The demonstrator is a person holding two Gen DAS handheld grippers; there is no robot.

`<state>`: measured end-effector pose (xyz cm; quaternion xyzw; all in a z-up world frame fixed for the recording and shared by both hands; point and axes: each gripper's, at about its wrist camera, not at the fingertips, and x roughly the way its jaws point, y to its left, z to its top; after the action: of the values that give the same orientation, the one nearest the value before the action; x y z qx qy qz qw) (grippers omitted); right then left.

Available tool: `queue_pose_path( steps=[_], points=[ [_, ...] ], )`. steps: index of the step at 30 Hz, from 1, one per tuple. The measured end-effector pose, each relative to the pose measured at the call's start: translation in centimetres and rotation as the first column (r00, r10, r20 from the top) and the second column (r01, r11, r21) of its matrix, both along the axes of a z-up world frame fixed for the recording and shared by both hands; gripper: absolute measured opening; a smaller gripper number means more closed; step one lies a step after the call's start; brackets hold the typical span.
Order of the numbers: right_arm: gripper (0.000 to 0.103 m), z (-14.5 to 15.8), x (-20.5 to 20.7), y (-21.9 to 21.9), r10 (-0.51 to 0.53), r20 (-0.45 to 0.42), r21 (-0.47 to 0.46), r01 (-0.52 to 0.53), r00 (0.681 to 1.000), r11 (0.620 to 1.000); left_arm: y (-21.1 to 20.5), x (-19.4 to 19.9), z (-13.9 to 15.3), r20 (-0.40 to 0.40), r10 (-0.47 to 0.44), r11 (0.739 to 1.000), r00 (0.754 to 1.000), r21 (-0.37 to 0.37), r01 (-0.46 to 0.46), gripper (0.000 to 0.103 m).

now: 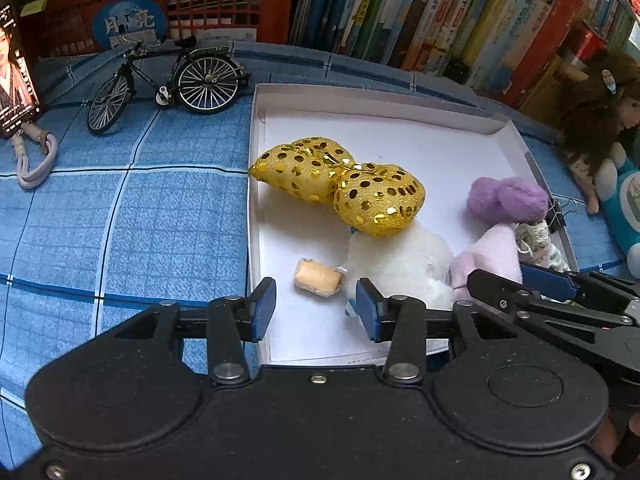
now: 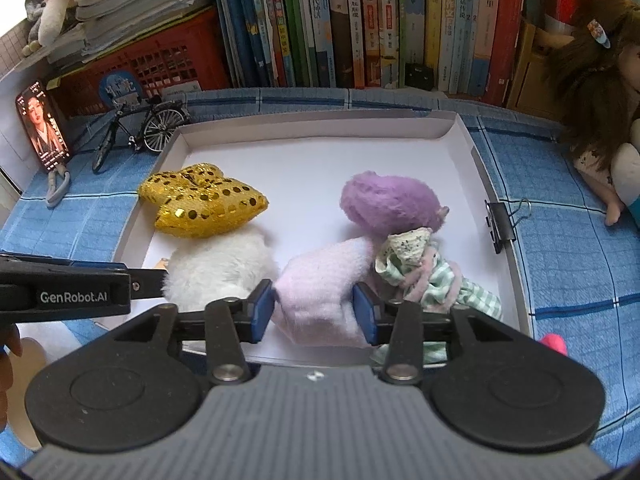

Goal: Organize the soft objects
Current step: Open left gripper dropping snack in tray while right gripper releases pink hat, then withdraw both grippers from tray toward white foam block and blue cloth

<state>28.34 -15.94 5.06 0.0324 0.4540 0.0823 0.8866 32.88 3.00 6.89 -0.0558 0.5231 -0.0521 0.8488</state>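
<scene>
A shallow white tray lies on a blue checked cloth and holds the soft things. Two gold sequined hearts rest at its left, against a white plush. A purple plush and a small rag doll in green checks lie at the right. My left gripper is open over the tray's near edge, with a small peach wrapped piece just ahead of its fingers. My right gripper stands open around a pale pink soft piece, which fills the gap unsqueezed.
A model bicycle, a lit phone and a cable sit left of the tray. A red basket and a row of books stand behind. A long-haired doll lies right; a binder clip grips the tray's rim.
</scene>
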Motion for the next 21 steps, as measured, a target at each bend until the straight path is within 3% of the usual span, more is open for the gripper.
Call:
queue_pose_path(
  steps=[12, 21],
  points=[
    [0.071, 2.7, -3.0, 0.7, 0.046, 0.068, -0.013, -0.045, 0.997, 0.999, -0.6, -2.8, 3.2, 0.063, -0.049, 0.999, 0.997, -0.01, 0.049, 0.05],
    [0.082, 4.2, -5.7, 1.0, 0.093, 0.092, -0.029, -0.091, 0.991, 0.995, 1.3, -5.9, 5.7, 0.116, -0.07, 0.997, 0.991, -0.008, 0.071, 0.056]
  ],
)
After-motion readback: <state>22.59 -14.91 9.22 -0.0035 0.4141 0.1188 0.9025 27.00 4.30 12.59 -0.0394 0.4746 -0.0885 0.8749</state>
